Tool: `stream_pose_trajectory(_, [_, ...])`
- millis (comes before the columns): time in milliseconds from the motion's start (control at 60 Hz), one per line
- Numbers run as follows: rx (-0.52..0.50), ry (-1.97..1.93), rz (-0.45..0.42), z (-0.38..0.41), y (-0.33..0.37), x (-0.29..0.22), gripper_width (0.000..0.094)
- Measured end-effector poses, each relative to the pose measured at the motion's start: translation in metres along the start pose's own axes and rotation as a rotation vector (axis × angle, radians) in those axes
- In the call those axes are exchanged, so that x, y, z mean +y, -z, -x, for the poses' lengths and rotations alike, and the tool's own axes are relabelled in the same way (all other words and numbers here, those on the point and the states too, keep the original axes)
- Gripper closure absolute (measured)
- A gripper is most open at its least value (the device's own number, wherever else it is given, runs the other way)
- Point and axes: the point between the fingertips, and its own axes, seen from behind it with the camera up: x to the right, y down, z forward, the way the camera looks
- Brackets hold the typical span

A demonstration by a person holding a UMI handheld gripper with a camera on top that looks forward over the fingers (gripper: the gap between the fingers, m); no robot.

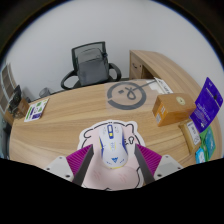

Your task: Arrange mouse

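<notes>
A white mouse [111,143] with blue markings lies lengthwise between my fingers, over a pale pink and white mouse pad [100,178] on the wooden desk [70,118]. My gripper [112,152] is shut on the mouse. The left finger [84,160] and the right finger [140,160] press its two sides, with the magenta pads against it. The mouse's underside is hidden, so I cannot tell whether it rests on the pad or hangs just above it.
Beyond the mouse a smiley face [127,94] is drawn on the desk. An orange box [170,108] and a purple box [207,102] stand to the right, and a small card [37,108] lies to the left. A black office chair [91,66] stands behind the desk.
</notes>
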Motion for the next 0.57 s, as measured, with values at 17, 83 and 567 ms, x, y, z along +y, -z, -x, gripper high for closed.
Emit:
stream_pose_trajectory(17, [0.002,0.006,-0.008,0.002,0.005,0.0,0.0094])
stream_pose_trajectory(83, [0.014,-0.001,-0.06,0.011,0.034,-0.002,0.0099])
stream_pose_trajectory(567, [0.005,0.08,-0.158,0.13,0.266,0.14,0.0093])
